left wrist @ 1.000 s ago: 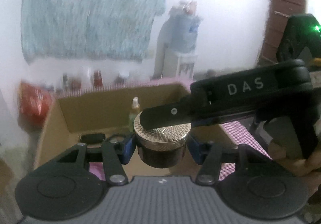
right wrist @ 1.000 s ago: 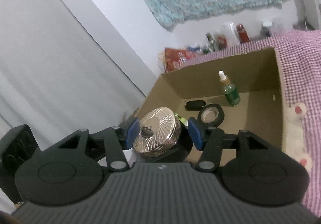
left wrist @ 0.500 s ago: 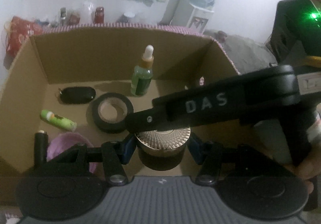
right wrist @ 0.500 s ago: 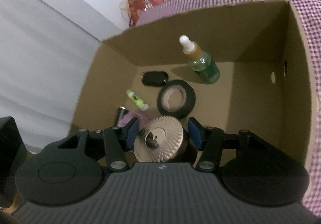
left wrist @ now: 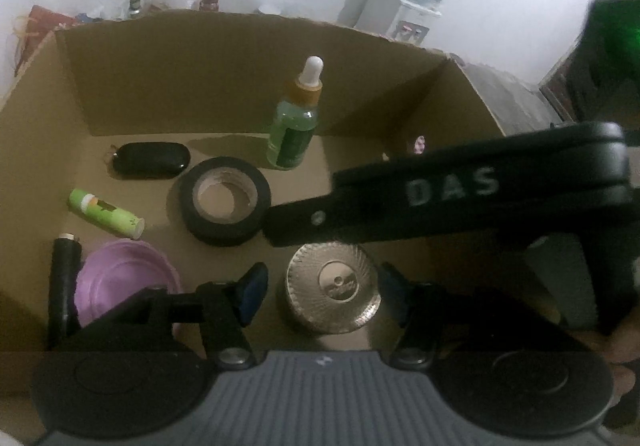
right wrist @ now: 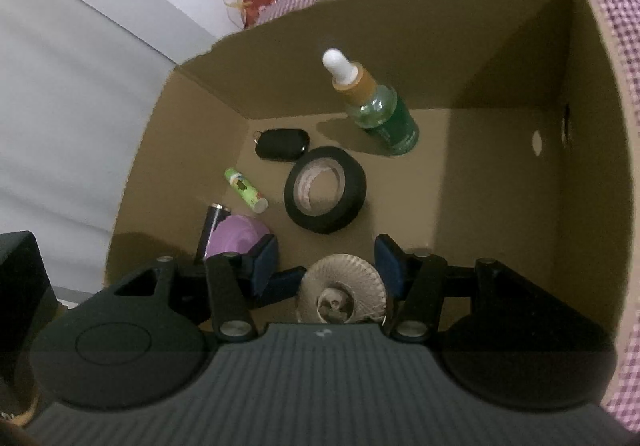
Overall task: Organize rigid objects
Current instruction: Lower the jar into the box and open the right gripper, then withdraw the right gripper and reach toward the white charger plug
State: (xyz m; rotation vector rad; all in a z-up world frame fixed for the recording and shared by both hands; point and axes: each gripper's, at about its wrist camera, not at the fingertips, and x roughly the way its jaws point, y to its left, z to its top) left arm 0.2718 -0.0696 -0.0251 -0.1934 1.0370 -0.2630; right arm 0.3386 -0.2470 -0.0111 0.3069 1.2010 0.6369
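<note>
now my left gripper hangs inside the cardboard box, its blue pads spread wide and clear of the gold-lidded jar standing on the floor between them. my right gripper is likewise parted, with the jar below it. ahead sit the black tape roll and green dropper bottle; to the left, a purple lid.

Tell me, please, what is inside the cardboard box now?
Inside the cardboard box: dropper bottle, black tape roll, black key fob, green tube, purple lid, dark cylinder, gold-lidded jar. The grippers cover the near floor.
</note>
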